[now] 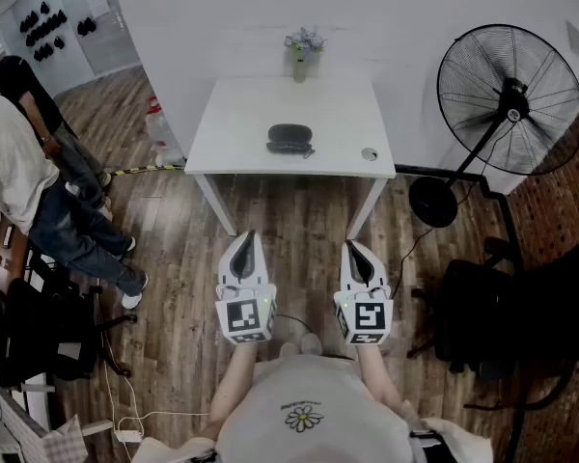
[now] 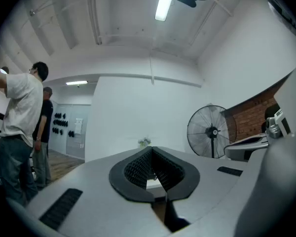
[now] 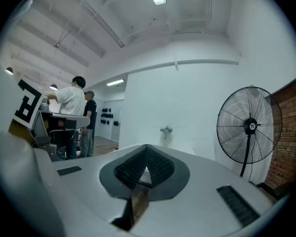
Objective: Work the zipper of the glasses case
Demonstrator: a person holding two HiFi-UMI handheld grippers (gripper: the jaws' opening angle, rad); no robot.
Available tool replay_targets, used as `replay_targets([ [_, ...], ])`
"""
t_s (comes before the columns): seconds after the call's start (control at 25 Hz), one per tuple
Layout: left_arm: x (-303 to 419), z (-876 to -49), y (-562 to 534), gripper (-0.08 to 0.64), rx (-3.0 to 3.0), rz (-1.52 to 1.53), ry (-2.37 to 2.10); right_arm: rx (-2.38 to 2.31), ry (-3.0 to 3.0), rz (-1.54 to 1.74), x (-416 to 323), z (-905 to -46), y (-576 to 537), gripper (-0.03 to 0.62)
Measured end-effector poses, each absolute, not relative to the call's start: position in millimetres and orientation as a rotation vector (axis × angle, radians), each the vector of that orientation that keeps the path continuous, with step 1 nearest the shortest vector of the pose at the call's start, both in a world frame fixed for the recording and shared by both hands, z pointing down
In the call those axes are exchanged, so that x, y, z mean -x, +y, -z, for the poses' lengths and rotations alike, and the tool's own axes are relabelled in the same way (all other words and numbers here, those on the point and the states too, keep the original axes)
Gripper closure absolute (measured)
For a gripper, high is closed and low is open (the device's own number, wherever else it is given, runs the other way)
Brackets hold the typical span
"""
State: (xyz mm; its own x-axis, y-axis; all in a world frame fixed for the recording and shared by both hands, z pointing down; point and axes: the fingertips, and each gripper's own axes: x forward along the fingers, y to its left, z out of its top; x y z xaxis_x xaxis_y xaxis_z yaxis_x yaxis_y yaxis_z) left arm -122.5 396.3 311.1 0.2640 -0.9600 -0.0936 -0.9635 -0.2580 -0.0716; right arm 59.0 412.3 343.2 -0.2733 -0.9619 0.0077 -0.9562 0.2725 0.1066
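Note:
The dark glasses case (image 1: 289,139) lies near the middle of a white table (image 1: 232,143), far ahead of both grippers. My left gripper (image 1: 245,235) and right gripper (image 1: 353,248) are held side by side over the wooden floor, short of the table's near edge, both pointing level toward it. Each has its jaws shut with nothing between them. In the left gripper view my left gripper (image 2: 150,149) shows its ribbed pads meeting at the tip. My right gripper (image 3: 146,146) looks the same in the right gripper view. The case cannot be made out in either gripper view.
A small vase of flowers (image 1: 300,53) stands at the table's far edge and a small round object (image 1: 370,153) lies near its right front corner. A standing fan (image 1: 510,99) is at the right, with dark chairs (image 1: 521,307) below it. Two people (image 1: 24,152) stand at the left.

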Motion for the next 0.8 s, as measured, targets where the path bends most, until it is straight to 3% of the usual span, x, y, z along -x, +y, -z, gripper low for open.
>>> replay_targets([
  [0.8,98.4,-312.9,367.0,0.546,2.387,-0.098,1.848,-1.838,-2.485,0.123,-88.7,-351.2,377.2,0.584],
])
